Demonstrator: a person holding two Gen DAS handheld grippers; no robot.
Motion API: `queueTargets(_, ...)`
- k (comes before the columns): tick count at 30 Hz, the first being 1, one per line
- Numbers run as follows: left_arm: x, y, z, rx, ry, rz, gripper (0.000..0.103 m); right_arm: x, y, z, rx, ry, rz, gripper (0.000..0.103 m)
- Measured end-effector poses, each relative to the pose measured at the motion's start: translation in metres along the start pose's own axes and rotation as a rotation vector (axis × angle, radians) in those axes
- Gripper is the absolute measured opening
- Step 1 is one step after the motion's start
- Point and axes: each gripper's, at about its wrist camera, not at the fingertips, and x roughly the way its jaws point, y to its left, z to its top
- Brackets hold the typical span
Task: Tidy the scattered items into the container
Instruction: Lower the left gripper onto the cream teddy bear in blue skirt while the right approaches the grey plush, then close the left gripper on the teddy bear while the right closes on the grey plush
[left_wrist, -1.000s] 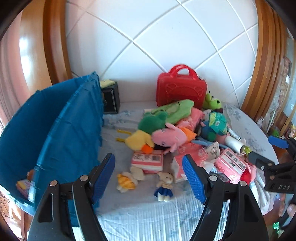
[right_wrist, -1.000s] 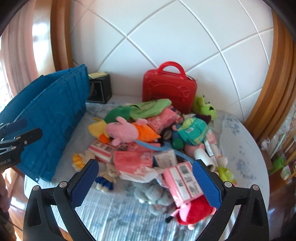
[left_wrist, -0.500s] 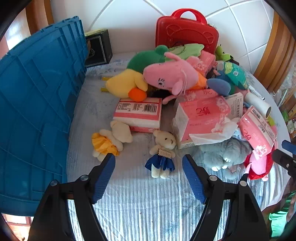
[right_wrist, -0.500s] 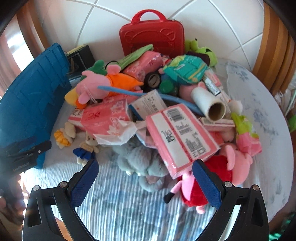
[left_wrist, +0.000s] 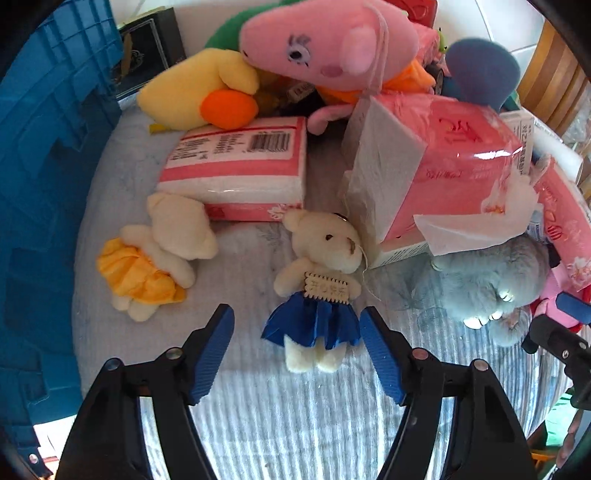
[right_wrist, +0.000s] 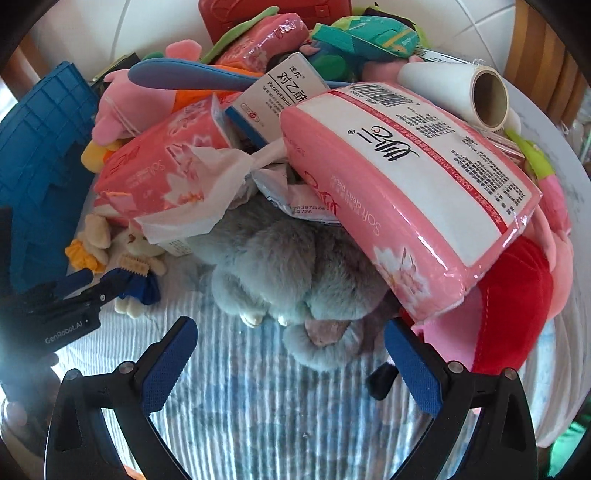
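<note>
A small cream bear in a blue skirt (left_wrist: 317, 280) lies on the striped cloth. My left gripper (left_wrist: 297, 332) hangs over it, its jaws closing with the skirt between them; the left pad is still clear of it. A second bear in a yellow skirt (left_wrist: 147, 266) lies to its left. The blue crate (left_wrist: 44, 184) stands at the left edge. In the right wrist view, my right gripper (right_wrist: 290, 354) is open over a grey plush (right_wrist: 295, 280), whose lower end sits between the fingers. A pink tissue pack (right_wrist: 406, 192) rests on that plush.
The pile behind holds a pink pig plush (left_wrist: 325, 40), a yellow duck (left_wrist: 195, 88), more tissue packs (left_wrist: 240, 166), a medicine box (right_wrist: 280, 99) and a paper roll (right_wrist: 461, 92). The left gripper (right_wrist: 101, 280) shows at the right wrist view's left edge. Wooden frames border the sides.
Both grippers have come down and tilted steeply toward the pile. The left one now straddles the blue-skirt bear with narrower jaws; the right one now sits over the grey plush.
</note>
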Motion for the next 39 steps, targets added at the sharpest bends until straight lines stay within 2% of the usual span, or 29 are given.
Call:
queueTargets(7,0.03,-0.006,0.007,0.008,0.034,-0.001,0.067,0.029,-0.008,0.017,0.002,0.004,-0.052,0.103)
queueTargets(16,0.045,-0.007,0.008,-0.007,0.049,-0.007,0.068,0.061,0.014,0.024,-0.104,0.029,-0.158,0.103)
queueTargets(18,0.045,-0.007,0.007,-0.002,0.05,-0.01,0.068,0.06,0.016,0.022,-0.101,0.032,-0.126,0.103)
queueTargets(22,0.045,-0.005,0.002,0.01,0.047,-0.014,0.067,0.062,0.023,0.01,-0.089,0.088,0.014,0.103)
queueTargets(25,0.042,-0.005,-0.005,0.015,0.039,-0.016,0.057,0.063,0.029,-0.001,-0.096,0.115,0.051,0.103)
queueTargets(26,0.041,-0.005,-0.007,0.019,0.037,-0.018,0.052,0.061,0.031,-0.004,-0.105,0.113,0.052,0.103)
queueTargets(29,0.039,-0.006,-0.013,0.025,0.037,-0.02,0.047,0.055,0.03,-0.006,-0.104,0.104,0.06,0.099)
queueTargets(33,0.04,-0.004,-0.015,0.022,0.039,-0.021,0.047,0.041,0.023,0.007,-0.098,0.057,0.052,0.099)
queueTargets(39,0.04,0.001,-0.019,0.02,0.037,-0.028,0.044,0.054,0.017,0.022,-0.1,0.059,0.041,0.099)
